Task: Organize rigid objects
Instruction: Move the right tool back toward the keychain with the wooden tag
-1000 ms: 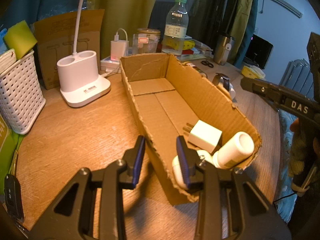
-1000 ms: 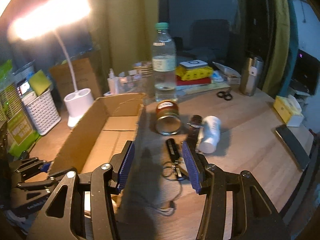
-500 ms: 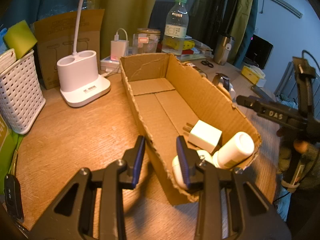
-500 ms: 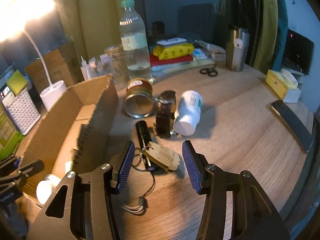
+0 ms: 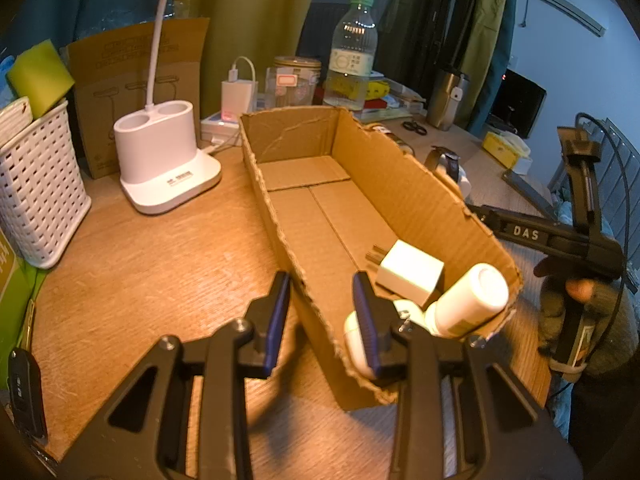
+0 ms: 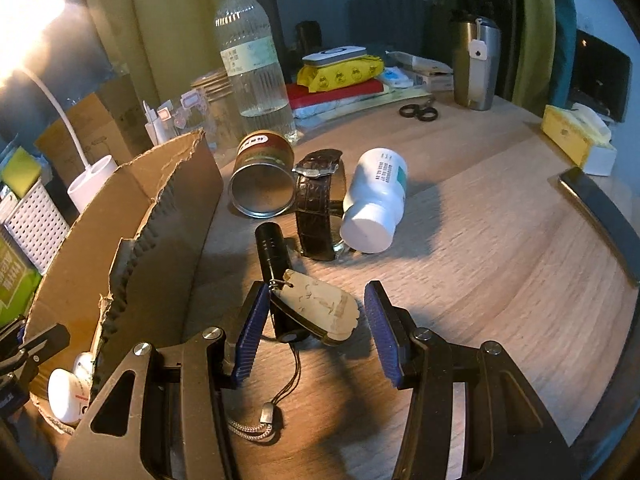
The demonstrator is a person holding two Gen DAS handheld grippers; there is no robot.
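The cardboard box (image 5: 352,216) is the landmark here, an open tray with torn walls on the wooden table (image 5: 132,280). At its near end lie a white charger plug (image 5: 410,274), a white bottle (image 5: 468,300) on its side and a small white earbud case (image 5: 354,334) tucked against the near wall; the far half of the box floor is bare. So a few things look sorted, and more remains.

Outside the box, just beyond its long wall on the side away from the lamp base (image 5: 164,164), the unsorted things lie close together: a tin can (image 6: 262,184) on its side, a brown leather watch (image 6: 320,204), a white pill bottle (image 6: 374,204), and nearer the camera a black flashlight (image 6: 274,258) with a wooden tag (image 6: 320,306) and a cord trailing from it.

The left gripper (image 5: 322,316) straddles the near part of the box's long wall, one finger outside and one inside; its jaws stand narrow, yet I cannot tell whether the pads press the cardboard or merely bracket it. It seems to be steadying the box.

The right gripper (image 6: 314,328) hangs low over the flashlight and tag with jaws at a middling gap, the tag and the flashlight's tail between the pads but apparently not squeezed. That looks like the next item to lift into the box, with the can, watch and pill bottle left after it
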